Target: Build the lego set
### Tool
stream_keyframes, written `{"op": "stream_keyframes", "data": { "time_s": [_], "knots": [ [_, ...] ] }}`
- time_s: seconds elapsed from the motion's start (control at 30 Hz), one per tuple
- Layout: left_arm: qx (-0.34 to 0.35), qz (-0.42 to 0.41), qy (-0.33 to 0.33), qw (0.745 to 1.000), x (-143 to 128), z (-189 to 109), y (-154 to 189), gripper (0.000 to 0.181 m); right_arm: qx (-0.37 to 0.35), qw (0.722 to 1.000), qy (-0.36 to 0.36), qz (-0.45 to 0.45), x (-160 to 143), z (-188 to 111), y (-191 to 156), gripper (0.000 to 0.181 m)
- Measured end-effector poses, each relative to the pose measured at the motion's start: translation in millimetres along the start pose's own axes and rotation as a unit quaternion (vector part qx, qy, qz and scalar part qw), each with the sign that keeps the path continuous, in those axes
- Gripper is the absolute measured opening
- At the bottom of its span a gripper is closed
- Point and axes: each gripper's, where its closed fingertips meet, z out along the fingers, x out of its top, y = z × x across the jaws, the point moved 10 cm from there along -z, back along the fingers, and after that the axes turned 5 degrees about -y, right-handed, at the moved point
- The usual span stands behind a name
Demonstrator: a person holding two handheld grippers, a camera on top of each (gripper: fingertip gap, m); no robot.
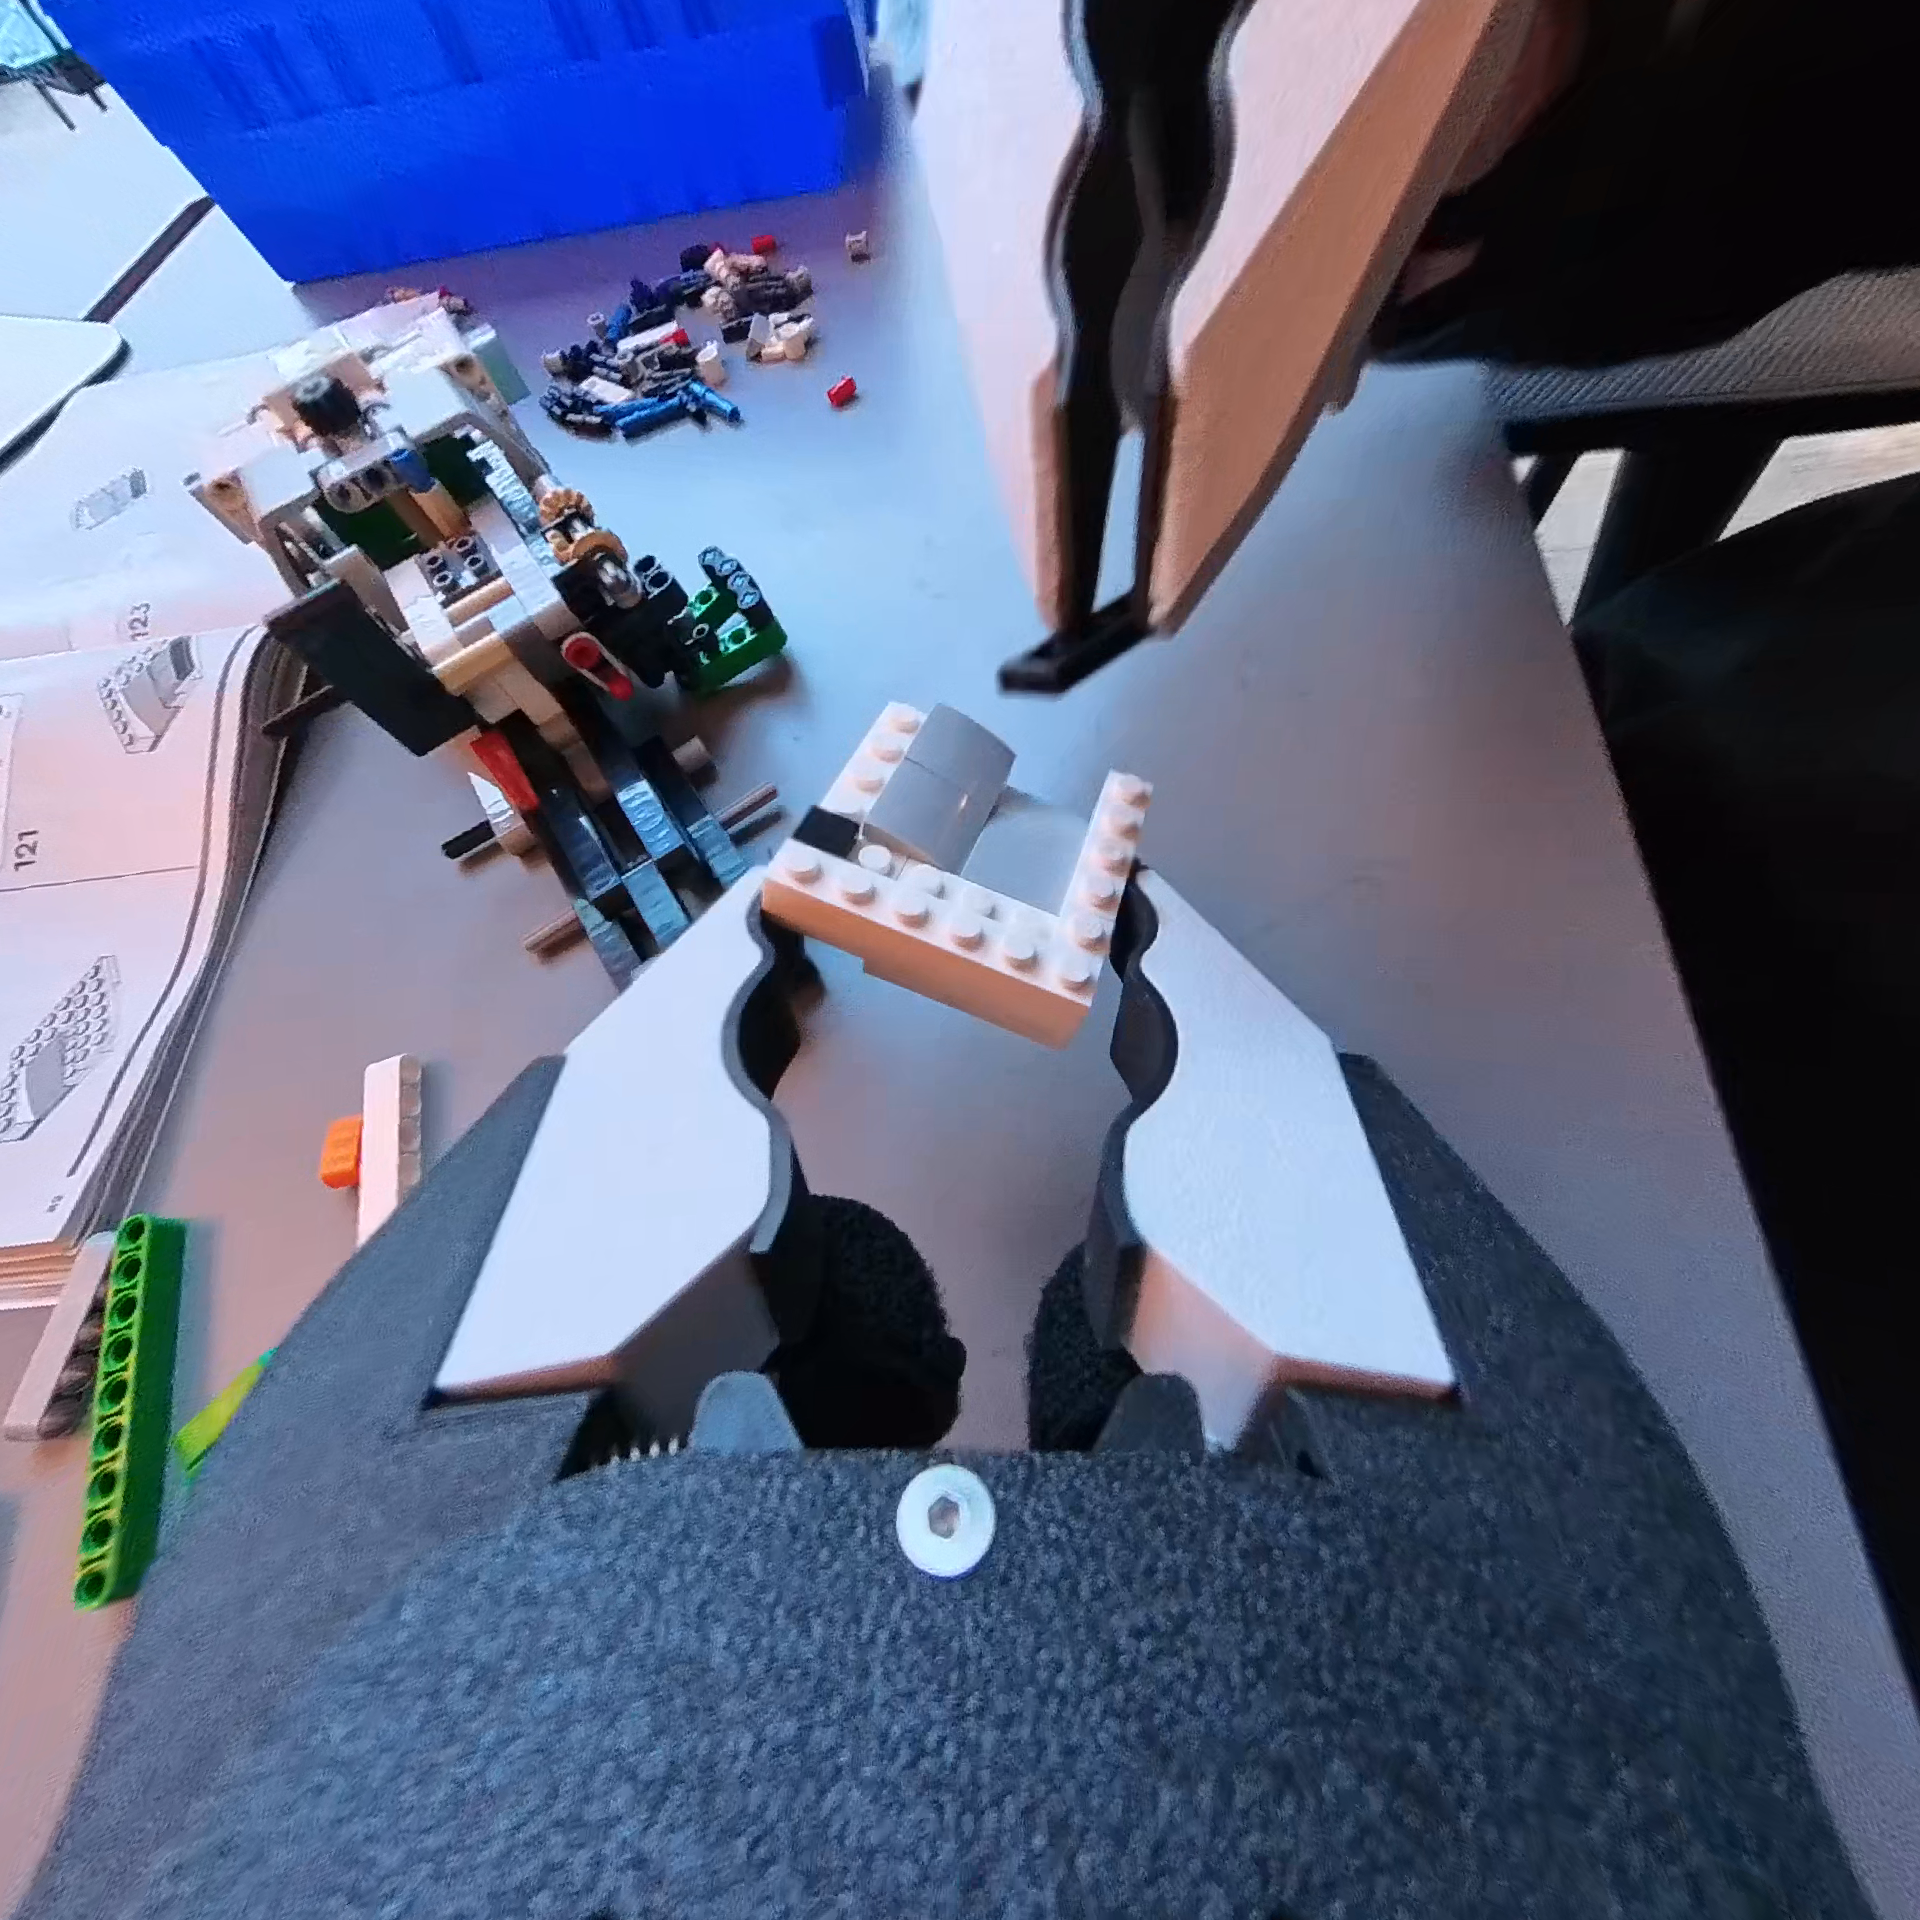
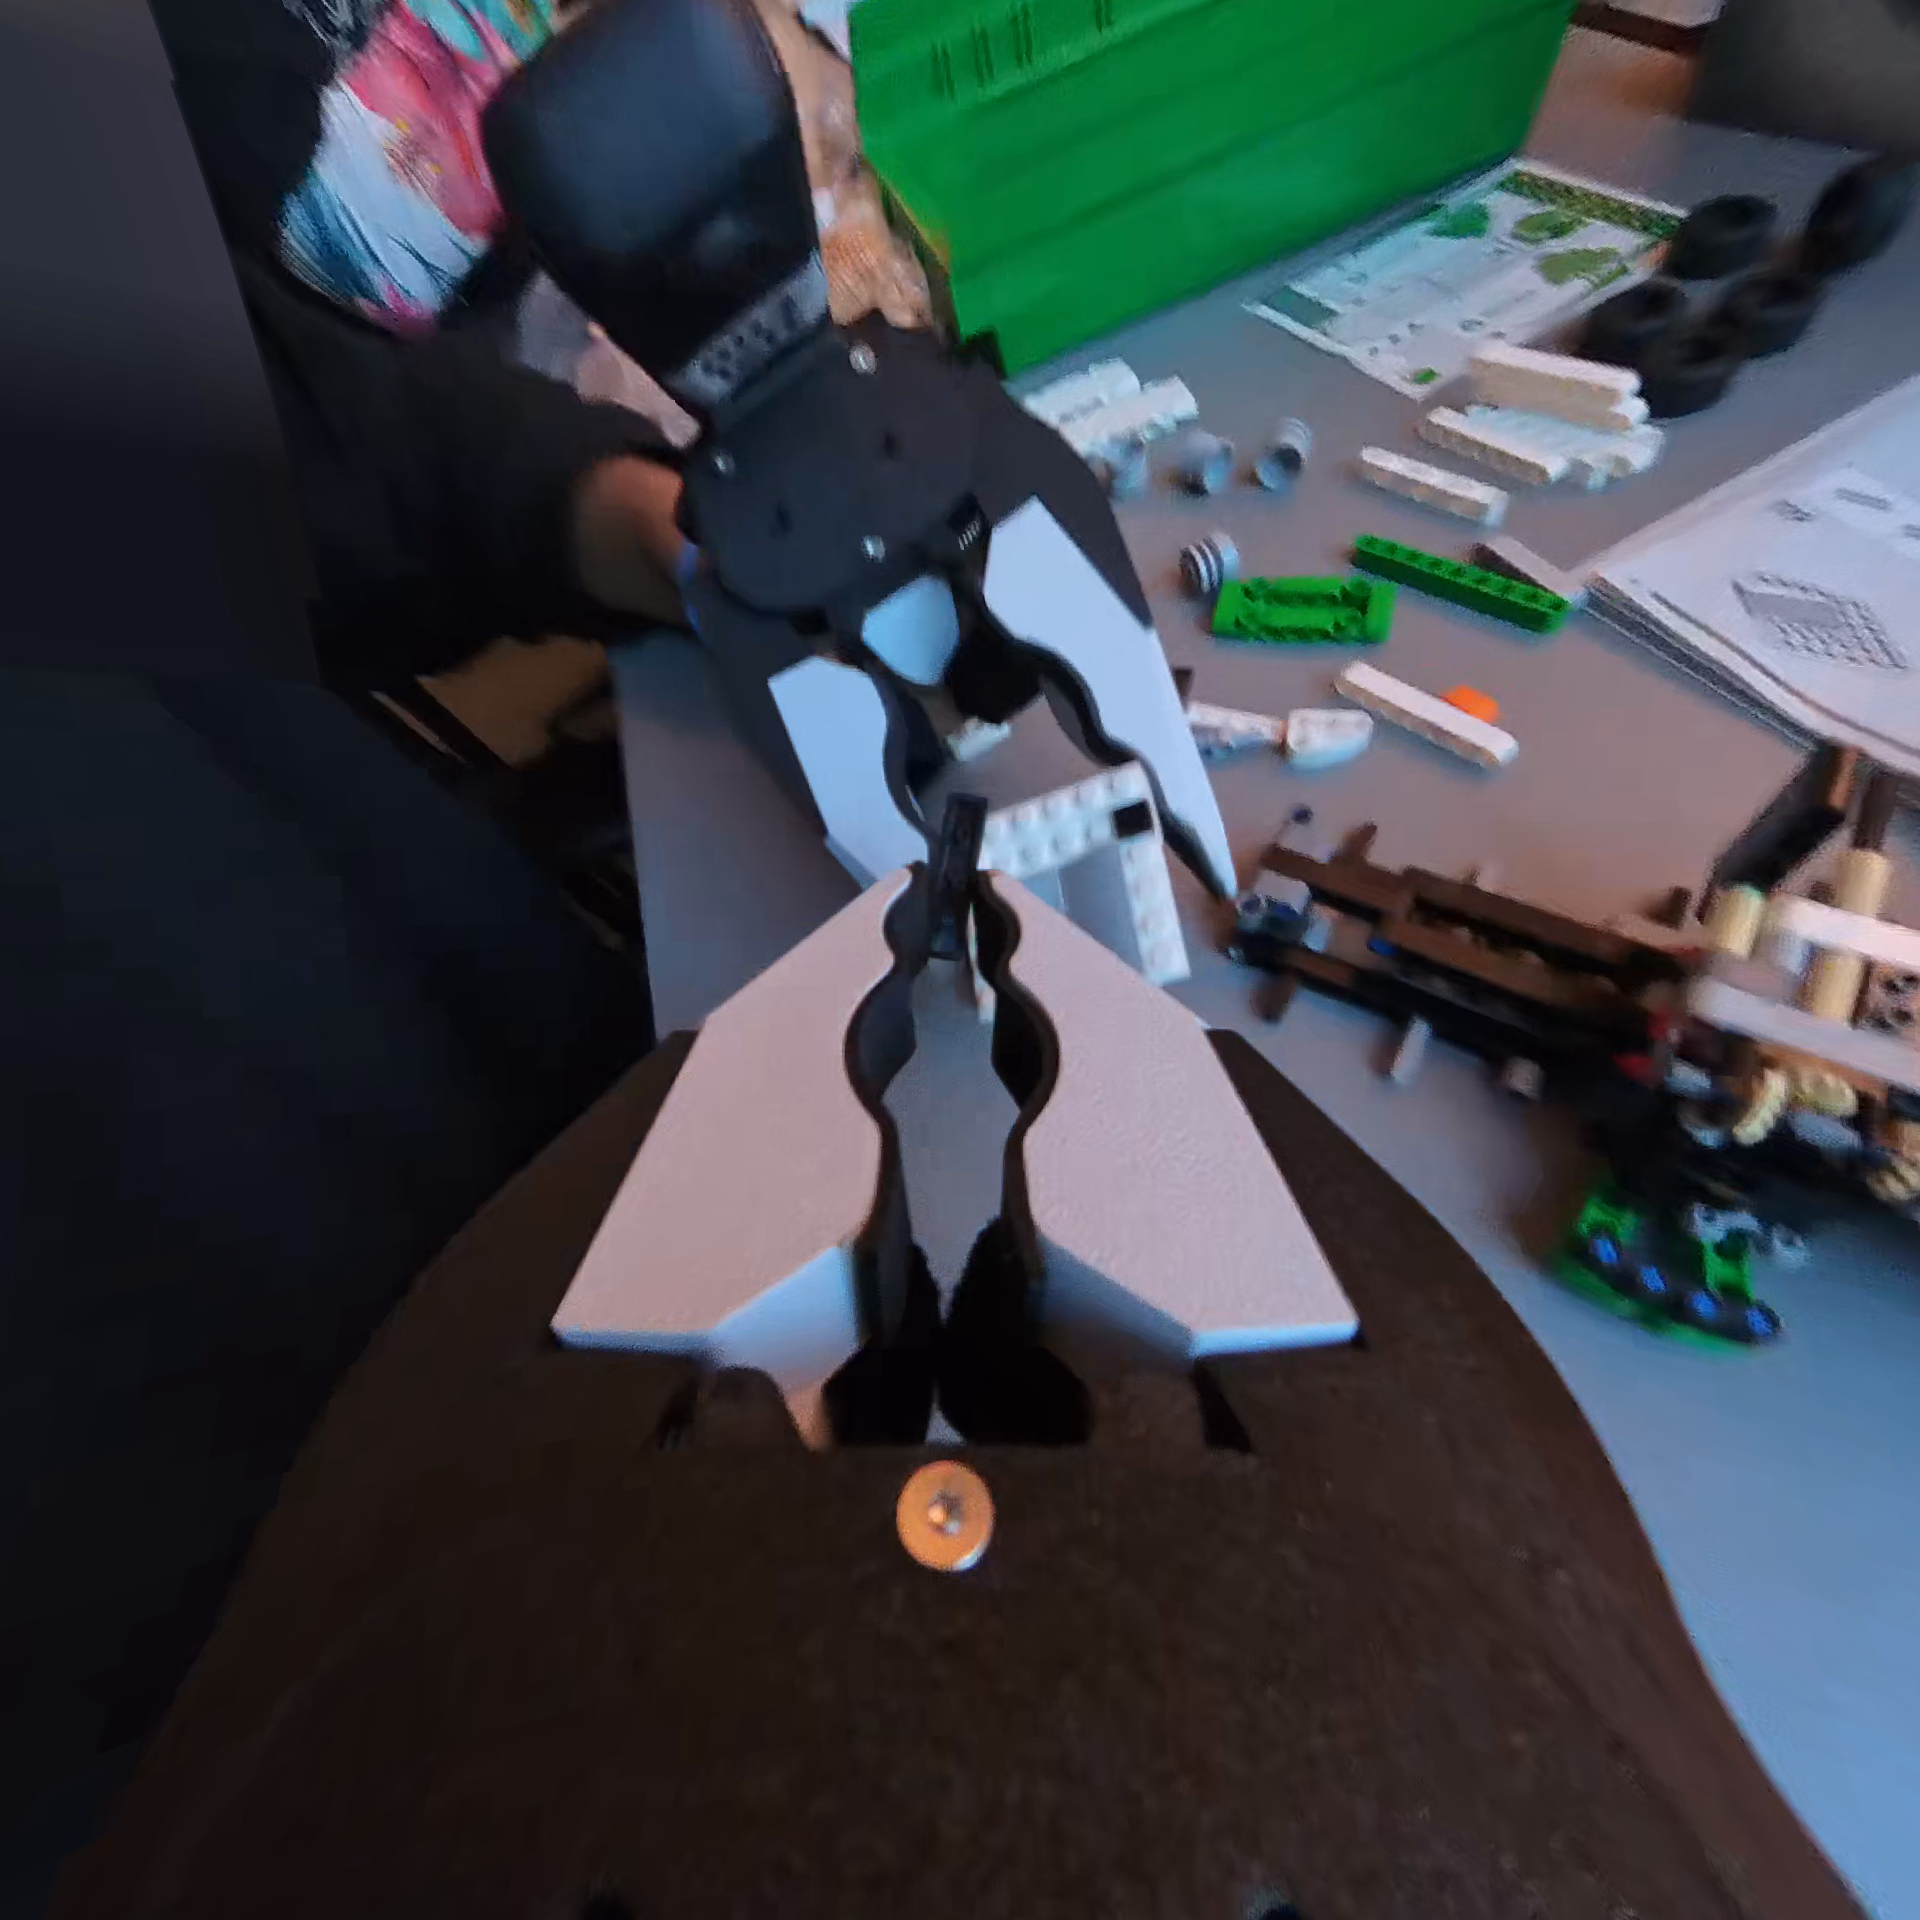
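My left gripper (image 1: 951,920) is shut on a white L-shaped plate assembly (image 1: 977,925) with grey curved slopes and one black tile on top, held tilted just above the grey table (image 1: 1351,831). My right gripper (image 1: 1107,613) hangs above and behind it, shut on a small black plate (image 1: 1065,660). In the right wrist view, my right gripper (image 2: 951,883) pinches the black plate (image 2: 961,836) edge-on. Just beyond it, the left gripper (image 2: 1049,862) holds the white assembly (image 2: 1091,842). The partly built model (image 1: 468,592) lies to the left and also shows in the right wrist view (image 2: 1558,987).
A blue bin (image 1: 499,125) and a pile of small parts (image 1: 675,343) lie behind the model. Instruction booklets (image 1: 94,831) and a green beam (image 1: 125,1403) lie left. A green bin (image 2: 1195,156), white beams (image 2: 1423,712) and black tyres (image 2: 1725,291) show. The table edge is close by. Tip to tip, the grippers are about 6 cm apart.
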Motion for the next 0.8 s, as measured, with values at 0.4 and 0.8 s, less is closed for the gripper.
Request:
{"op": "stream_keyframes", "data": {
  "time_s": [0.4, 0.8],
  "knots": [
    [-0.051, -0.076, 0.065, 0.994, 4, -11, -11, 0.059, -0.030, 0.982, -0.116, -0.147, 24, 22, -2, 0.015],
    [-0.018, -0.065, 0.088, 0.994, 7, -18, -14, 0.059, -0.033, 0.995, 0.056, 0.079, -6, -25, 22, 0.017]
  ]
}}
